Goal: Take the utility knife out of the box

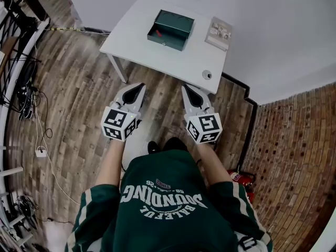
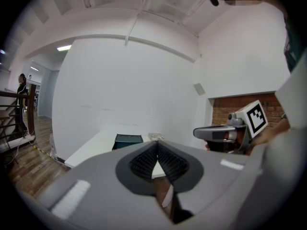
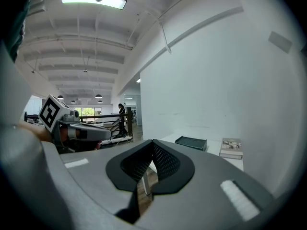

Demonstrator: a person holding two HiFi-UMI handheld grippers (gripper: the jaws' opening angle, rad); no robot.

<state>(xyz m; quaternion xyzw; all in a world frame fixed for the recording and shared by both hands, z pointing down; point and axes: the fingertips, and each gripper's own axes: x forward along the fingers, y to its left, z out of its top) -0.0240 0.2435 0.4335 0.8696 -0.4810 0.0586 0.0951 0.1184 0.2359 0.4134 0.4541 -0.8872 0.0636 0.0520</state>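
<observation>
An open dark green box point(image 1: 170, 29) stands on the white table point(image 1: 152, 49) ahead of me. A small reddish item point(image 1: 157, 34) lies in its left near corner, too small to tell what it is. The left gripper point(image 1: 139, 87) and the right gripper point(image 1: 185, 88) are side by side over the wood floor, short of the table's near edge. Both are shut with nothing in them. In the left gripper view its jaws point(image 2: 157, 143) meet at the tips, with the box point(image 2: 128, 139) far beyond. The right gripper view shows its jaws point(image 3: 152, 142) closed and the box point(image 3: 191, 142) at a distance.
A booklet point(image 1: 219, 33) lies at the table's right end, and a small round object point(image 1: 207, 75) sits near its front right corner. Cables and a power strip point(image 1: 41, 151) are on the floor at left. A brick wall point(image 1: 294, 156) is to the right. A person point(image 3: 121, 114) stands far off.
</observation>
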